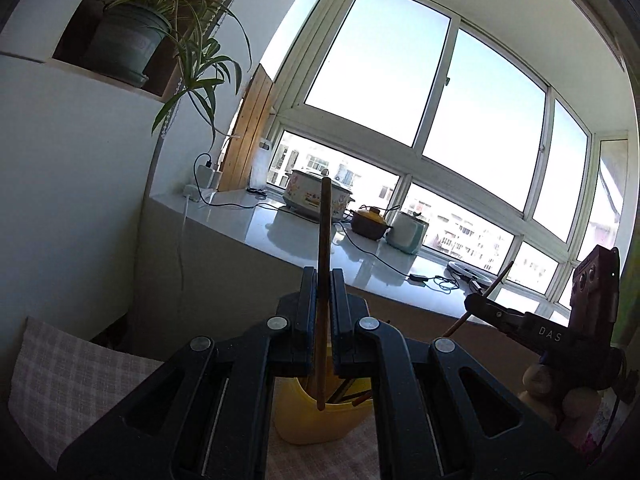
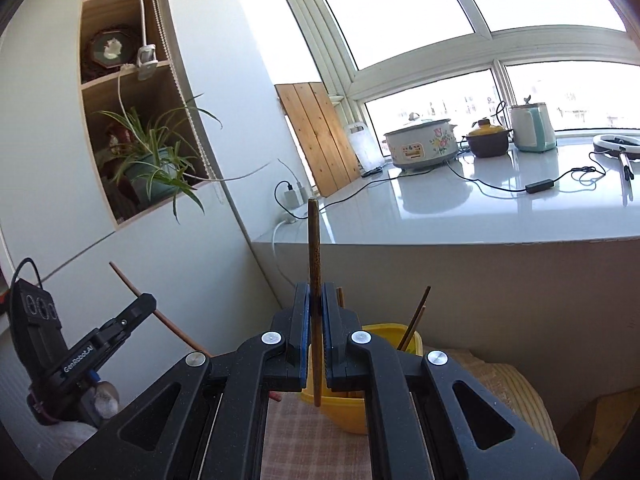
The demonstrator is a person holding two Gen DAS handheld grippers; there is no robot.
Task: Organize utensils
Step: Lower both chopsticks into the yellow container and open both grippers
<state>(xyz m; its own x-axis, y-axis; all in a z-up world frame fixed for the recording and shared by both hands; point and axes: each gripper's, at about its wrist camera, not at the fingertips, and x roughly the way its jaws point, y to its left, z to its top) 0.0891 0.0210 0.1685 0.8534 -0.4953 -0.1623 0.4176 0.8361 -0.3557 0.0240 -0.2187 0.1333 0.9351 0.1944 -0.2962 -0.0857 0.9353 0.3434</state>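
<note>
My left gripper is shut on a brown wooden chopstick that stands nearly upright, its lower end hanging over a yellow container. My right gripper is shut on a second brown chopstick, also upright above the same yellow container. Several more chopsticks lean inside that container. Each view shows the other gripper off to the side with its chopstick: the right gripper at the right of the left wrist view, the left gripper at the left of the right wrist view.
The container stands on a checked cloth. Behind runs a white windowsill counter with a flowered cooker, a brown pot, a kettle and cables. A potted plant sits in a wall shelf at left.
</note>
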